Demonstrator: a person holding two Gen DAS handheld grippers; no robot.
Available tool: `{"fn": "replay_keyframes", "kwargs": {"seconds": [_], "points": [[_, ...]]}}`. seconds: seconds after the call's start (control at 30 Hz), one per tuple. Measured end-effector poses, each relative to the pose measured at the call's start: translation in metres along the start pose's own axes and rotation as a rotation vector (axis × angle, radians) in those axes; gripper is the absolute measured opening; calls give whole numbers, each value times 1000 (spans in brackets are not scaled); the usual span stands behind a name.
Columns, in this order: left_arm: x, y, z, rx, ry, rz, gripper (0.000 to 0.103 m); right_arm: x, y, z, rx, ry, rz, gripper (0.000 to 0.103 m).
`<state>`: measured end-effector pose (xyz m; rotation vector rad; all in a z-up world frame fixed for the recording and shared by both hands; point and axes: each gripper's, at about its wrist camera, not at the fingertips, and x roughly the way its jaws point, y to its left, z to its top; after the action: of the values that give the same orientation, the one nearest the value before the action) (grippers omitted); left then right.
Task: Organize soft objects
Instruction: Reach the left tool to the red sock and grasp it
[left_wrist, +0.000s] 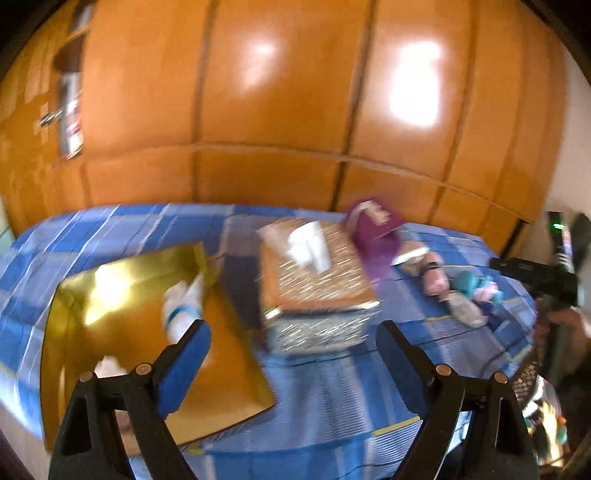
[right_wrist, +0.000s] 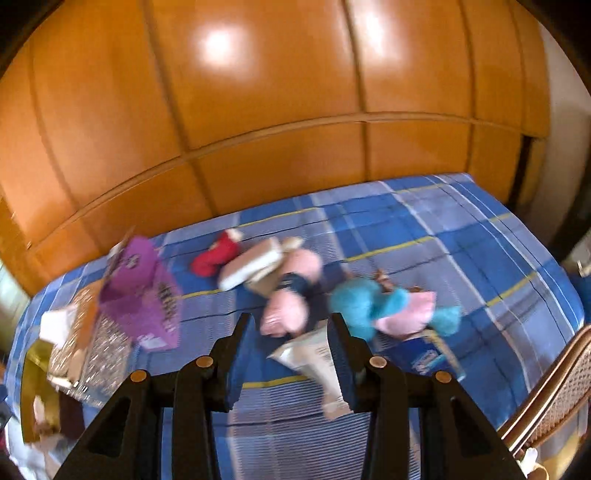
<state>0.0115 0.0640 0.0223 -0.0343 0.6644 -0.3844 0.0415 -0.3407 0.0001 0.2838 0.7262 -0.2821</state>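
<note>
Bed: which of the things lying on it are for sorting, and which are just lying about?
For sorting: teal plush, pink plush, red plush, white sock.
Lying about: glittery box, gold lid, purple carton, blue packet.

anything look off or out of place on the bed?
Mostly clutter: soft toys, a teal and pink plush and a red one, lie loose on the plaid bedspread. The purple box sits tilted against the glittery box. Frames are blurred.

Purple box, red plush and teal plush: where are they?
purple box (right_wrist: 142, 295), right wrist view, front face.
red plush (right_wrist: 214, 256), right wrist view, middle of body.
teal plush (right_wrist: 352, 299), right wrist view, fluffy left end.
</note>
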Motion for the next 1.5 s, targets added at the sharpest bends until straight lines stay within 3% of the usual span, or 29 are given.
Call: {"fn": "replay_keyframes", "kwargs": {"seconds": [0.27, 0.37, 0.5, 0.63, 0.7, 0.77, 0.83, 0.87, 1.0, 1.13, 1.23, 1.5], "points": [[20, -67, 82, 145, 7, -136, 91, 29, -20, 25, 56, 1, -26, 41], [36, -96, 127, 179, 11, -143, 91, 47, -23, 35, 60, -5, -26, 41], [85, -137, 183, 229, 68, -148, 92, 65, -30, 39, 82, -19, -9, 41], [160, -169, 220, 234, 198, -127, 89, 73, -46, 35, 161, 8, 38, 41], [197, -182, 226, 239, 246, -100, 79, 74, -51, 36, 189, 11, 62, 41], [238, -192, 226, 232, 321, -64, 76, 77, -55, 35, 219, 30, 94, 41], [272, -196, 223, 193, 394, -47, 61, 81, -56, 35, 233, 56, 127, 41], [291, -199, 220, 181, 435, -29, 59, 82, -56, 34, 238, 65, 137, 41], [353, -203, 201, 134, 548, 46, 59, 85, -59, 33, 261, 86, 192, 41], [394, -202, 186, 89, 610, 122, 67, 86, -62, 32, 286, 102, 229, 41], [412, -201, 179, 96, 625, 166, 74, 86, -64, 32, 303, 107, 244, 41], [454, -191, 155, 108, 691, 249, 73, 88, -68, 31, 332, 119, 274, 41]]}}
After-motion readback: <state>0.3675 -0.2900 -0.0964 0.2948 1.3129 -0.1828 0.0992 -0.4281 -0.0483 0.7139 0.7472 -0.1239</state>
